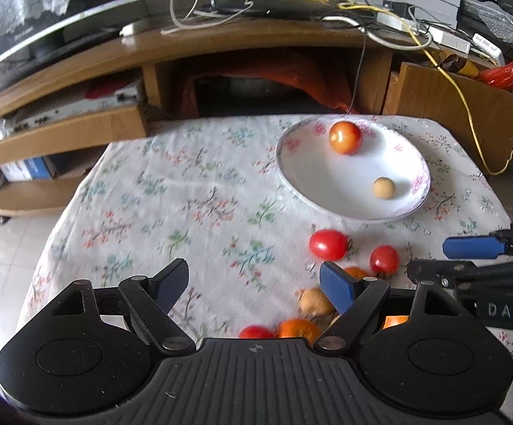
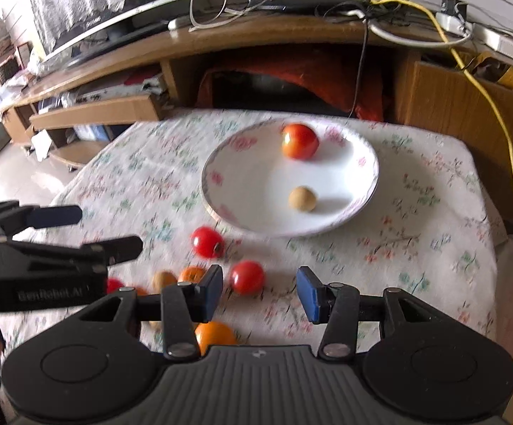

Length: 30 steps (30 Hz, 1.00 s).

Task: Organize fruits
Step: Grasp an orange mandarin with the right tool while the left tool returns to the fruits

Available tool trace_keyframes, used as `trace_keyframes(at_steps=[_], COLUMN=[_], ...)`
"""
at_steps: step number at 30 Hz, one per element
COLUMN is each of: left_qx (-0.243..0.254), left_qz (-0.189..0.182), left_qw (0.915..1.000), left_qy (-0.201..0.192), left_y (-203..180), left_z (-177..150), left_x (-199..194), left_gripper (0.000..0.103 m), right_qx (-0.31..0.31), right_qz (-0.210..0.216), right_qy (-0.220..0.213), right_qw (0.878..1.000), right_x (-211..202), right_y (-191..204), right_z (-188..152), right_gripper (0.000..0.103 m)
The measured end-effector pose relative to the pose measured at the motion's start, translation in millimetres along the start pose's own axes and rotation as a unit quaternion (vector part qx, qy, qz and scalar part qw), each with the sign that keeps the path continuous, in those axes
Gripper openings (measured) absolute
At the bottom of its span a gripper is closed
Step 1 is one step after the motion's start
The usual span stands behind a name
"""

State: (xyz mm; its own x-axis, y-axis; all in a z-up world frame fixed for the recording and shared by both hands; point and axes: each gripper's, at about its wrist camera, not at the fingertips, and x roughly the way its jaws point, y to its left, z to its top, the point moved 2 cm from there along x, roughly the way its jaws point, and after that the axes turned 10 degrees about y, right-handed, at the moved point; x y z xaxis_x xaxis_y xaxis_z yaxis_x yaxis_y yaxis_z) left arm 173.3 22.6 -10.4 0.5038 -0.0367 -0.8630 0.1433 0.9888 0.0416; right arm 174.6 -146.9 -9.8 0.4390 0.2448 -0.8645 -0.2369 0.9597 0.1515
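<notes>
Both grippers, left [image 1: 254, 285] and right [image 2: 260, 292], gape empty; the tomato [image 2: 247, 277] just ahead looks smooth, soft, light: grip its middle gently.

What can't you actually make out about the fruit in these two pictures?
- Loose fruit count: left wrist view, the left tongs cover part of the pile.
- Orange fruit: right wrist view, half behind the right tongs.
- Tan ball on the plate: too blurred to identify.
</notes>
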Motion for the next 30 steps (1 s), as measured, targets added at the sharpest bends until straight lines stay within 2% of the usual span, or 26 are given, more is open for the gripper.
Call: trace_keyframes(at_steps=[10,18,24,30], left_qx=[-0.014,-0.007,0.024,0.074], left_qz=[-0.018,-0.030,-0.025,-0.027], left_qw=[0.9997,0.9992,0.9988,0.9964], left_qy=[0.013,0.025,0.035,0.031], left_y=[15,23,25,21], left_z=[-18,-30,-43,-50], left_x=[-6,-4,3,8], left_gripper=[0.086,0.087,0.087,0.085], right_qx=[-0.013,-0.037,-0.072,-0.079], right_qz=[0.011,0.012,-0.002,-0.008], right_qy=[0.030,0.051,0.054,0.052], right_qw=[0.999,0.998,0.996,0.995], right_x=[9,25,35,37], right_y=[15,25,36,38], right_z=[-21,-30,-33,-32], right_gripper=[0.045,0.045,0.045,0.037])
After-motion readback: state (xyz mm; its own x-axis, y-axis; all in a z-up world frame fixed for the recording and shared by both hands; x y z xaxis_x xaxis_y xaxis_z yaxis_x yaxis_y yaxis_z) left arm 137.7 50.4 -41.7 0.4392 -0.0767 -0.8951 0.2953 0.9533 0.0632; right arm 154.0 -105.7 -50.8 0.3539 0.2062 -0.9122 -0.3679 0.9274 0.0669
